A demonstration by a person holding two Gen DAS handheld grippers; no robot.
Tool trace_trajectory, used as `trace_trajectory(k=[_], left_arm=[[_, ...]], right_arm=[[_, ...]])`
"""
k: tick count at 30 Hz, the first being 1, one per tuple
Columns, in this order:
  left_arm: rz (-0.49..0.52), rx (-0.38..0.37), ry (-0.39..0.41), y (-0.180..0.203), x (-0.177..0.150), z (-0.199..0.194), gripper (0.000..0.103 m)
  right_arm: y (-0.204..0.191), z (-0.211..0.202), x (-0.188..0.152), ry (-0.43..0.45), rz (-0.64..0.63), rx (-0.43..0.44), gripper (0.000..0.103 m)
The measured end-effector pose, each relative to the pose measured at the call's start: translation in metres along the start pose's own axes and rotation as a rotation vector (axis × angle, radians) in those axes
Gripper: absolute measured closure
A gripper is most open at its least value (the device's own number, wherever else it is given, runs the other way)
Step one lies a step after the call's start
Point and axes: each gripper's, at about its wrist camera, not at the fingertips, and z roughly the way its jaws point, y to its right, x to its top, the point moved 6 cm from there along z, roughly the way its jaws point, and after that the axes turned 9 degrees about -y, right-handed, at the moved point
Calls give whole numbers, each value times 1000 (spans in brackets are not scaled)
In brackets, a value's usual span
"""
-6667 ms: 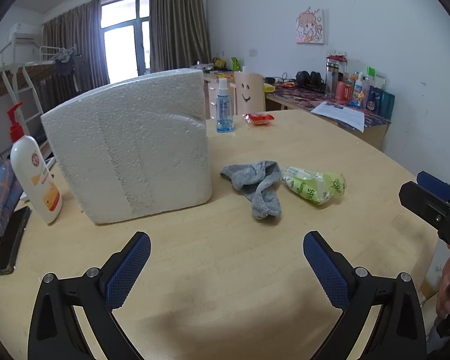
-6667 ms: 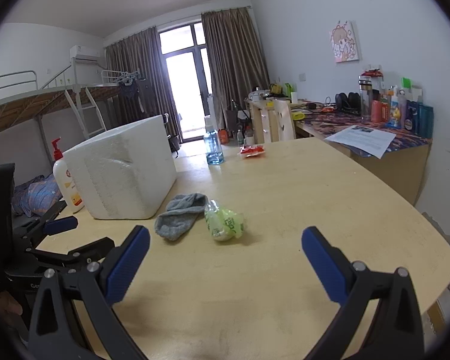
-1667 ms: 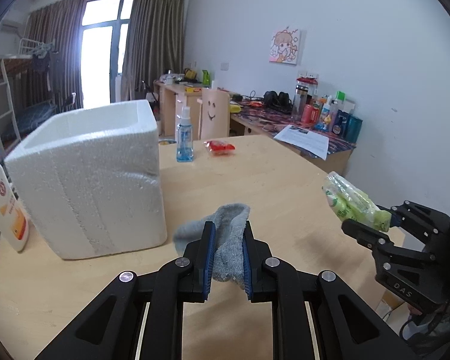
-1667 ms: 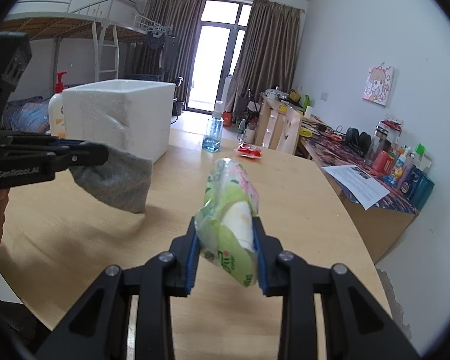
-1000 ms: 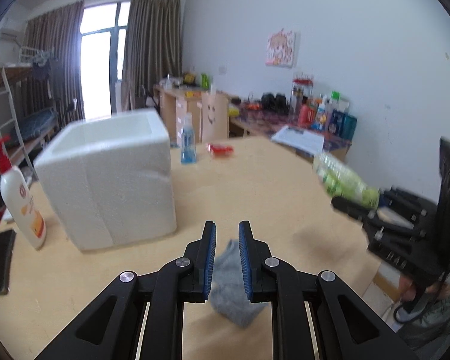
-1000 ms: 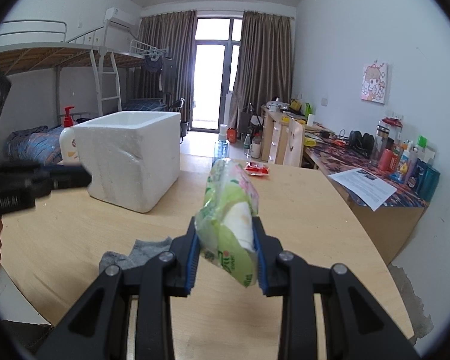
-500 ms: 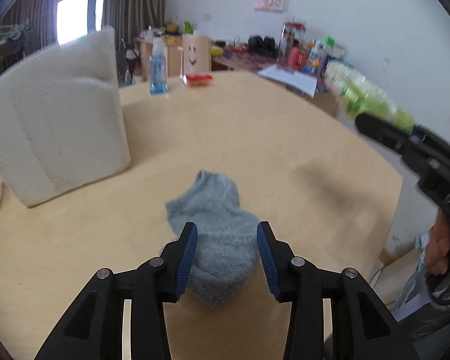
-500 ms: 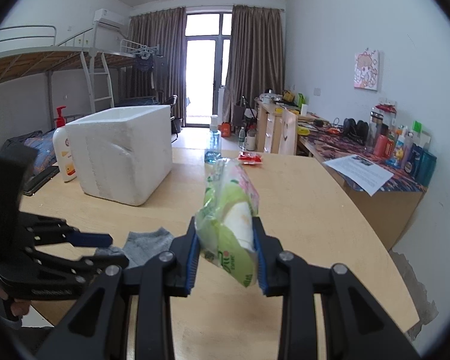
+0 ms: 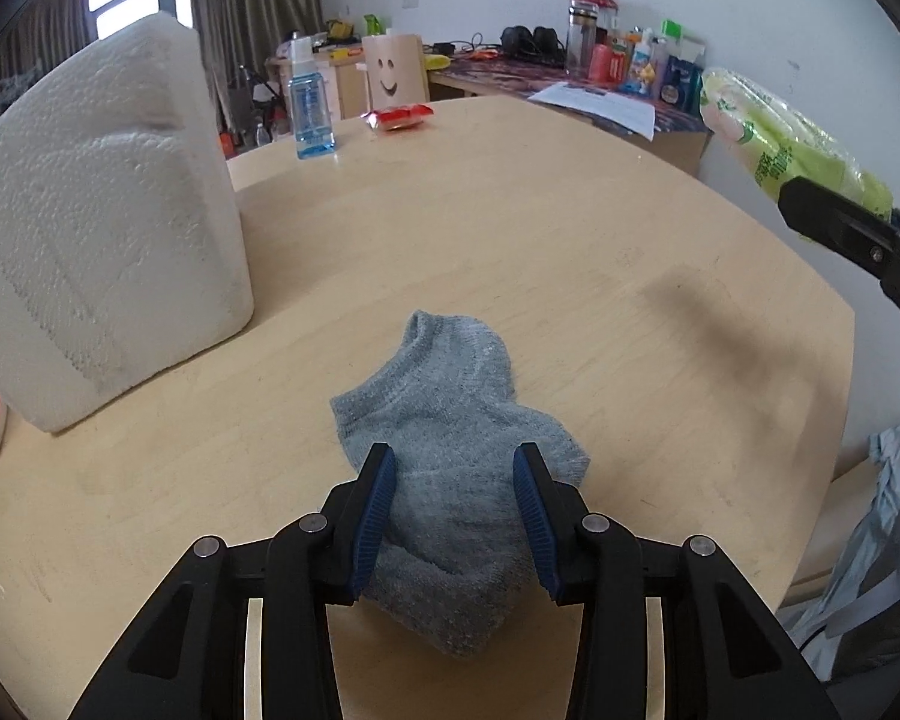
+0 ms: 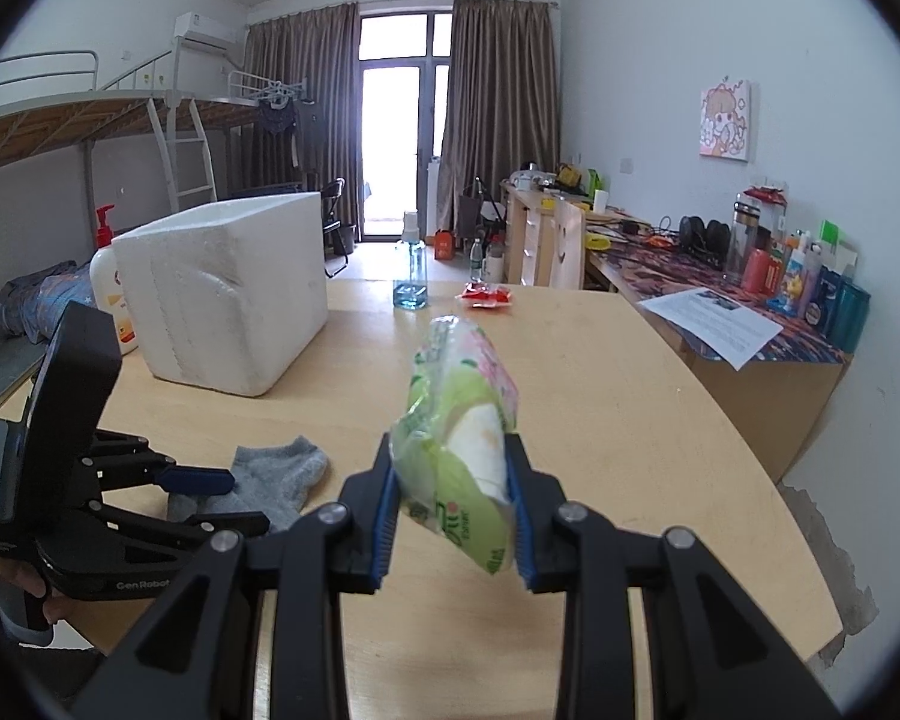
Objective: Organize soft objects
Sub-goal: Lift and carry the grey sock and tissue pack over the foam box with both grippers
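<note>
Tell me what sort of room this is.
Likely a student dorm room: a loft bed with a ladder, a cluttered desk along the wall, and a cartoon poster.

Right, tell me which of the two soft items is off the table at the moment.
The green tissue pack: the right gripper grips it in the air. The grey sock lies flat on the table, between the left gripper's open jaws.

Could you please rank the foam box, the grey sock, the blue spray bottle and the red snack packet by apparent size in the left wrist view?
1. foam box
2. grey sock, enlarged by nearness to the camera
3. blue spray bottle
4. red snack packet
</note>
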Motion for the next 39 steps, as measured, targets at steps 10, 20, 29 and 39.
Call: trace_trajectory(k=[10,20,29,39], left_arm=[[56,-8,-21,-1,13,8,91],[36,8,104,-15,22,-24,93],[26,30,218,-28,24,-67,93],[-17,68,315,-60,7,-110,93]], right_arm=[[2,0,0,1,14,-3,67],[2,2,4,3,25,-28,67],[-17,-4,12,27,1,-5,67],[-54,-5,27,54,-53,41,67]])
